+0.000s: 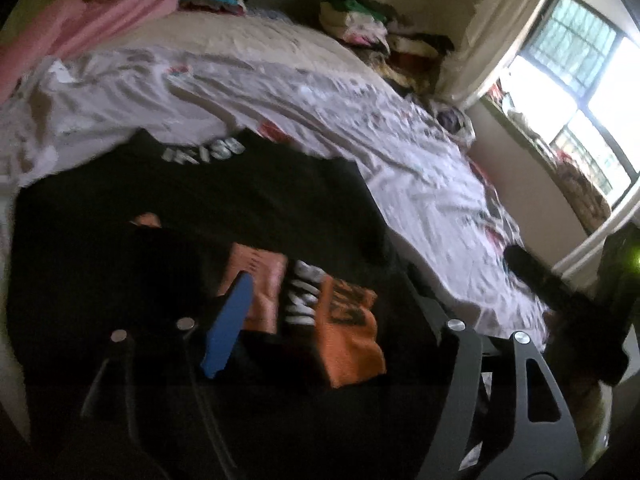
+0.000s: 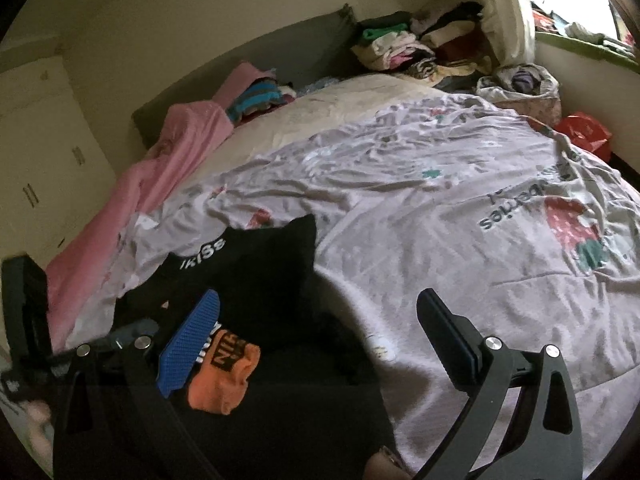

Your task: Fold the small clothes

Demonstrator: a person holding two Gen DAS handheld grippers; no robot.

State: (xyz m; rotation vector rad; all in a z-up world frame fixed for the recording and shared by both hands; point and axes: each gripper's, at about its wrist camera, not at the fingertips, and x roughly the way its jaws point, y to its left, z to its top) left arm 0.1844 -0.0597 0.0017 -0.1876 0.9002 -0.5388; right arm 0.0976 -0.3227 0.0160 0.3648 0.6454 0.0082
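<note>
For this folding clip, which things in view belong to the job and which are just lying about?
Job:
black garment with orange patch
left gripper, right gripper, both open

Lying about:
pink blanket
clothes pile by the headboard
printed sheet
red bag

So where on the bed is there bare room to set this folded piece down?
The wide patch of printed sheet right of the black garment is free, out to the red bag. Bare cream mattress lies beyond it. It is crowded along the headboard, with clothes piles, and at the pink blanket on the left.
</note>
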